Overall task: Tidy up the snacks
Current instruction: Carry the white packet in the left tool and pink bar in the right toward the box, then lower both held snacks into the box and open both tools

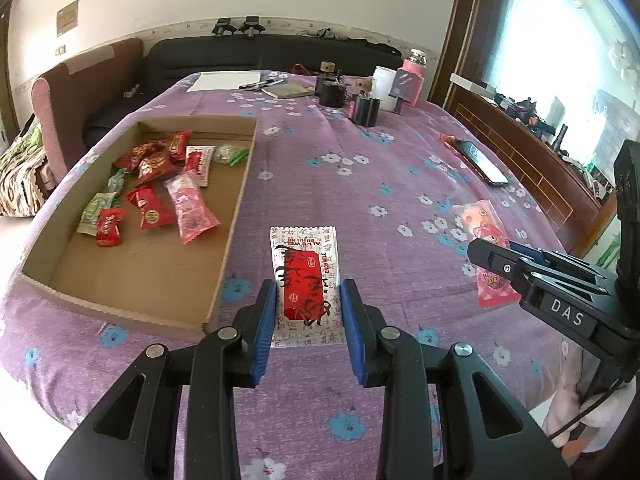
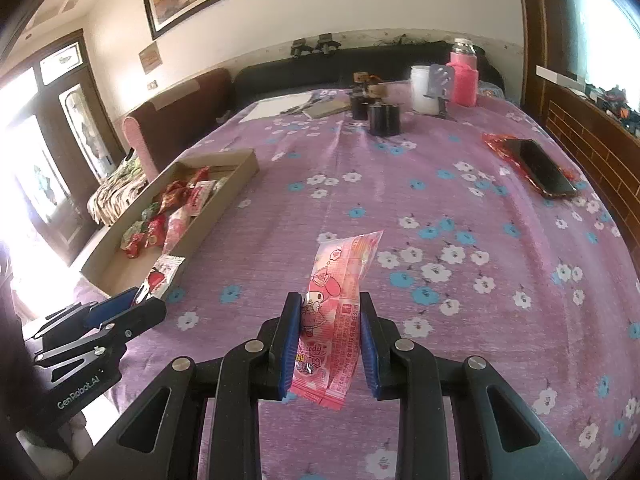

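While about ten snacks already lie in the cardboard tray [image 1: 236, 184] at the bench's left edge, left gripper [image 1: 308, 300] jaws bracket the red-white packet [image 1: 304, 276]; right gripper [image 2: 330, 328] jaws pinch the pink packet [image 2: 340, 280]: both remain.

My left wrist camera looks low and forward along its fingers over the purple floral tablecloth [image 1: 360, 184], the cardboard tray [image 1: 236, 200] close on its left. My right wrist camera faces the same way from further right; both share the tray [image 2: 224, 208] and the phone [image 2: 540, 168].
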`<action>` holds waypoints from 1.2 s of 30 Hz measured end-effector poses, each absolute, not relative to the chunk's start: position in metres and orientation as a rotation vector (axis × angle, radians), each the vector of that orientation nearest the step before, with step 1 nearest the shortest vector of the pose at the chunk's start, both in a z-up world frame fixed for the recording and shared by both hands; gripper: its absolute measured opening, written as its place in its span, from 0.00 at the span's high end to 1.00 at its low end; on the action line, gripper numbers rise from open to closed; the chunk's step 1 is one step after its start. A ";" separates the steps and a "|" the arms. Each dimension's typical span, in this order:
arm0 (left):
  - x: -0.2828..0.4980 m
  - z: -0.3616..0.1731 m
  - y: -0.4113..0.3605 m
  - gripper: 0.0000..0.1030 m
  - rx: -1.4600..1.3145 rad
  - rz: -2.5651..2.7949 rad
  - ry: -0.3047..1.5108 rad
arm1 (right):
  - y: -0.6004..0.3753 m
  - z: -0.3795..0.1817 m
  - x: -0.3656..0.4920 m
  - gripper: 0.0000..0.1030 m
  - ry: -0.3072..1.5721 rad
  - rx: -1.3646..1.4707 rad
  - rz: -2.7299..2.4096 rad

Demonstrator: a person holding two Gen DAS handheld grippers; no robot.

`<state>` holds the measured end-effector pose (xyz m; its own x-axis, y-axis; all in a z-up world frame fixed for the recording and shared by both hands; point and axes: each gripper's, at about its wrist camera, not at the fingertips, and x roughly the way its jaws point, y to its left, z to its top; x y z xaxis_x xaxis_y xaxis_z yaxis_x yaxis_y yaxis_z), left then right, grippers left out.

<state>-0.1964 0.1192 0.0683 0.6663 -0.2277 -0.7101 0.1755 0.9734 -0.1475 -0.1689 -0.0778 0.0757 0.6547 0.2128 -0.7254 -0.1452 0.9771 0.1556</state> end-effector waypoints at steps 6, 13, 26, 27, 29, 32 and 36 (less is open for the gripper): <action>-0.196 0.073 0.138 0.71 -0.092 -0.198 0.794 | -0.064 0.080 -0.170 0.73 0.825 0.064 0.235; -0.195 0.074 0.170 0.71 -0.138 -0.152 0.786 | -0.047 0.085 -0.170 0.73 0.814 0.041 0.274; -0.196 0.073 0.209 0.71 -0.216 -0.127 0.778 | -0.009 0.081 -0.162 0.73 0.827 0.009 0.340; -0.195 0.073 0.211 0.71 -0.217 -0.123 0.780 | -0.006 0.082 -0.162 0.73 0.824 0.008 0.348; -0.195 0.072 0.217 0.71 -0.224 -0.113 0.781 | 0.000 0.083 -0.161 0.73 0.818 0.010 0.369; -0.192 0.070 0.229 0.71 -0.246 -0.092 0.781 | 0.011 0.085 -0.158 0.73 0.815 0.005 0.398; -0.187 0.065 0.241 0.71 -0.269 -0.075 0.791 | 0.029 0.086 -0.152 0.73 0.819 -0.015 0.435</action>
<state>-0.1874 0.2413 0.0653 0.7021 -0.1673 -0.6921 -0.0337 0.9631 -0.2669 -0.1519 0.0286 0.0861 0.6002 0.3694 -0.7094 -0.3812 0.9119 0.1524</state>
